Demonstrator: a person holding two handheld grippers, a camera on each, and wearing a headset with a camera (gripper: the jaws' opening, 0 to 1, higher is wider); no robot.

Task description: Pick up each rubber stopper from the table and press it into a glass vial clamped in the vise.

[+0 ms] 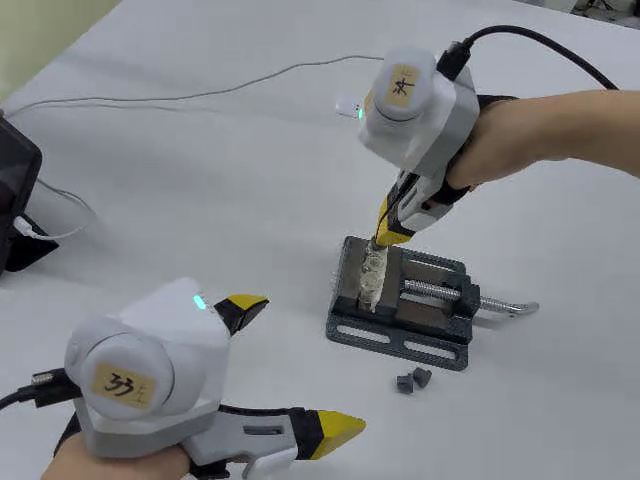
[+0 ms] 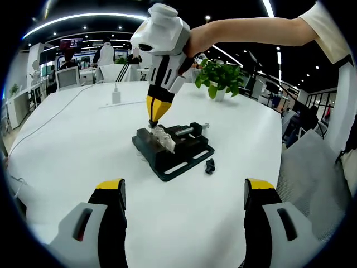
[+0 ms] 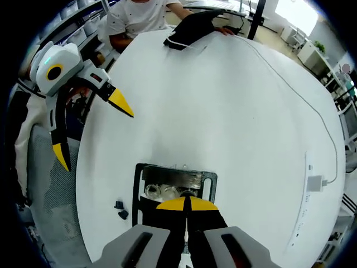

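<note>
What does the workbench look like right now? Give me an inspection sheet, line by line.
Surface: white table, bare around the work.
Job's things: vise with glass vials clamped in it; two dark stoppers loose beside it.
Clutter: black device at the table edge; white plug.
Grippers: right gripper shut, tips down at the vials, and I cannot tell if it holds a stopper; left gripper open and empty, apart from the vise.
Cables: white cable across the table; black cable on the right gripper.
Surroundings: potted plant, open office behind.
</note>
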